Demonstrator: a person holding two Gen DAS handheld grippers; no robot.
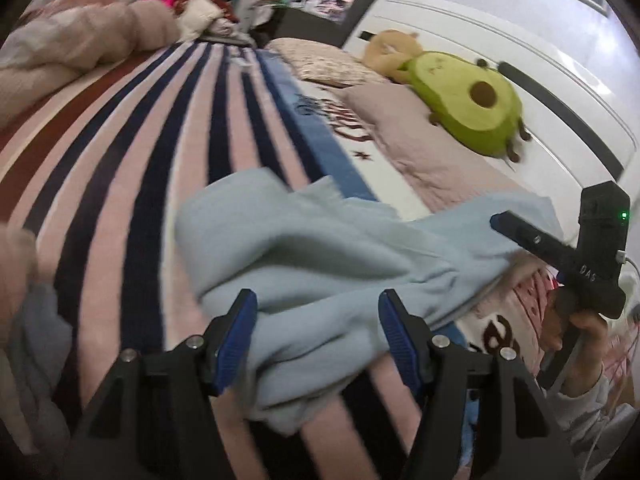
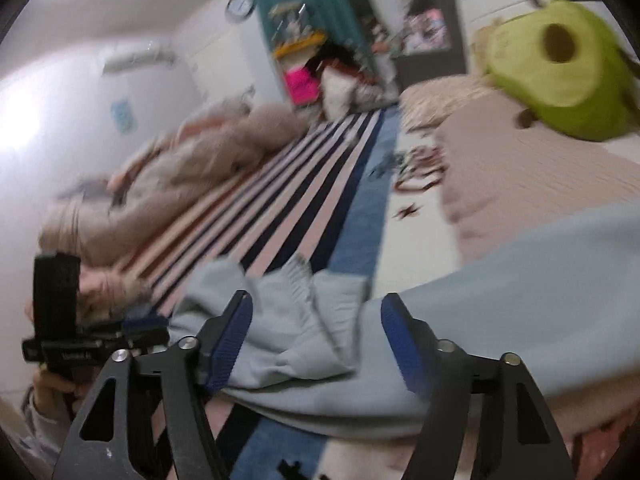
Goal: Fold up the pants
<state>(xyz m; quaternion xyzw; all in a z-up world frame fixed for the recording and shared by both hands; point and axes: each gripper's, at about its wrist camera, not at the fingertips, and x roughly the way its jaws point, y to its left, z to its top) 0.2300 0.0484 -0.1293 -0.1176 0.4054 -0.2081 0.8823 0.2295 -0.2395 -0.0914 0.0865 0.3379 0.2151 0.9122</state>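
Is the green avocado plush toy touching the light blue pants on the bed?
Apart. The left wrist view shows the avocado plush lying up by the white headboard, with pink bedding between it and the light blue pants.

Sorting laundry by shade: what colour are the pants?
Pale blue pants, clearest in the left wrist view.

Pants [image 1: 320, 248] on striped blanket [image 1: 160, 152]; avocado plush [image 1: 464, 100] behind, by headboard [image 1: 500, 40]
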